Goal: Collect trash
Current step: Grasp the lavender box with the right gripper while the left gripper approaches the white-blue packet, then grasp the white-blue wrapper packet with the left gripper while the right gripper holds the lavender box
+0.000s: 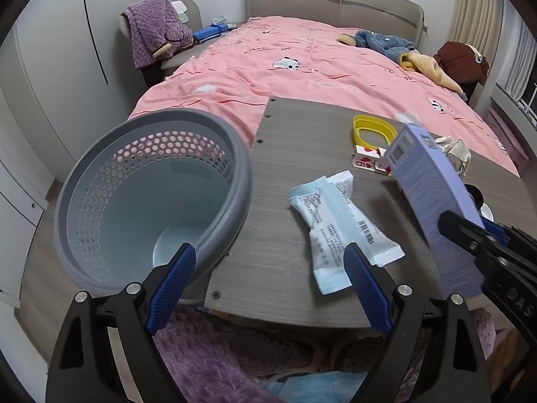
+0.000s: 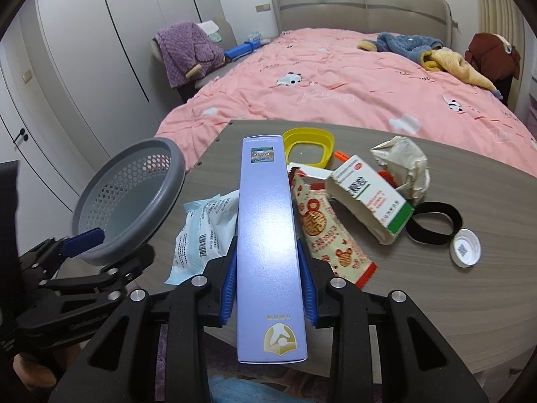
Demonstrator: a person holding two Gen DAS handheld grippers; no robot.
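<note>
Jaws wide apart on the left gripper [image 1: 268, 265], one finger inside the rim of the grey basket [image 1: 151, 198] at the tabletop's [image 1: 302, 134] left edge, nothing pinched; a white-and-blue wrapper [image 1: 339, 221] lies ahead.

Over to the right wrist: the right gripper [image 2: 268, 275] is clamped on a long lilac box [image 2: 266, 235], lifted clear above the near edge. Pick-up looks done; next, swing it left into the basket [image 2: 134, 201]. Smooth, rigid, glossy carton.

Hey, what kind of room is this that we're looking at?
Most likely a home bedroom: a large bed with a pink cover and padded headboard, tall wardrobe doors along the wall, and clothes heaped on a chair beside the bed.
</note>
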